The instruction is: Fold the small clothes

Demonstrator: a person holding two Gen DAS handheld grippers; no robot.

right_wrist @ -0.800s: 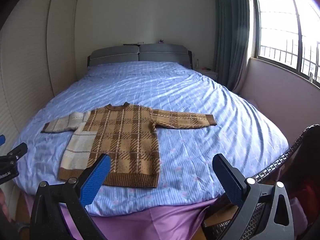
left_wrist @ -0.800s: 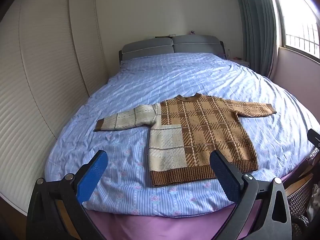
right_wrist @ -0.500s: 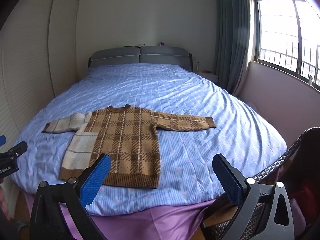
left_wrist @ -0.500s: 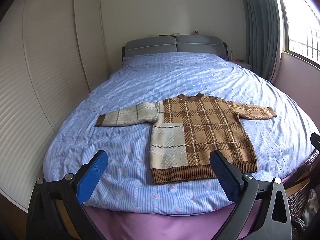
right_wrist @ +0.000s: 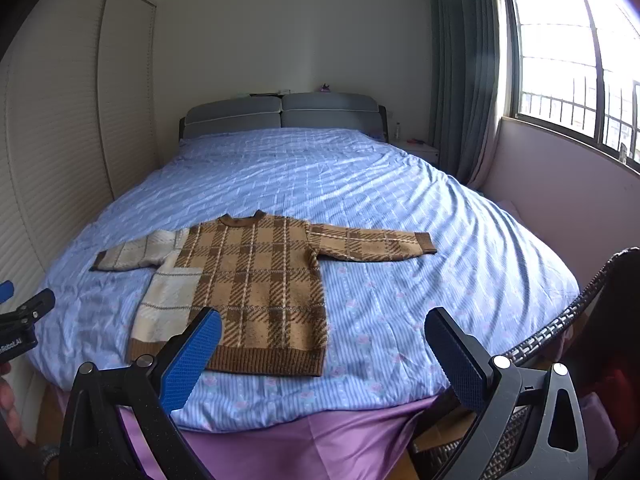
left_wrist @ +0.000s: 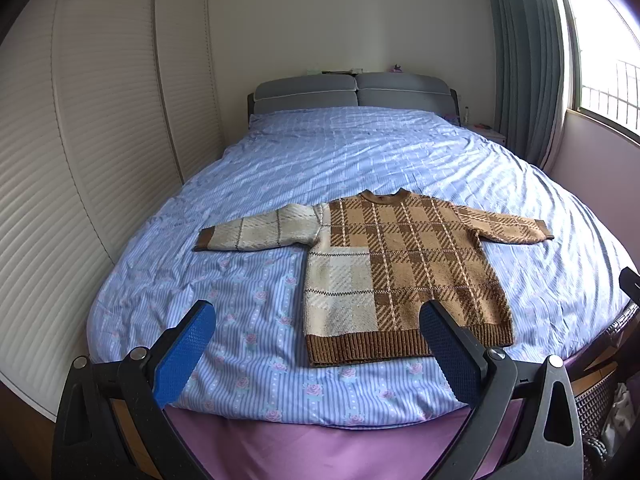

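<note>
Both views have pulled back slightly from the bed [left_wrist: 360,168]. "Robot.AI" partly readable on left hand-held gripper [right_wrist: 24,320]. Brown-and-cream plaid sweater [left_wrist: 400,264] lies flat, sleeves spread. Left hand-held gripper [left_wrist: 316,344] and right hand-held gripper [right_wrist: 322,354] gape wide, empty.

Sweater [left_wrist: 400,268] lies flat on the bed [left_wrist: 360,152], near the foot end, neck toward the far headboard [left_wrist: 352,92], hem at the near edge, sleeves out left & right. Wardrobe doors [left_wrist: 100,140] run along the bed's left side; curtain [right_wrist: 460,80] & window [right_wrist: 568,60] on the right, w/ a nightstand [right_wrist: 416,150] at the far right corner. Wicker basket [right_wrist: 560,320] sits at the near right, off the bed. Left gripper [left_wrist: 316,352] & right gripper [right_wrist: 324,356] both hover before the foot end, not touching the sweater, left one left of the right.
</note>
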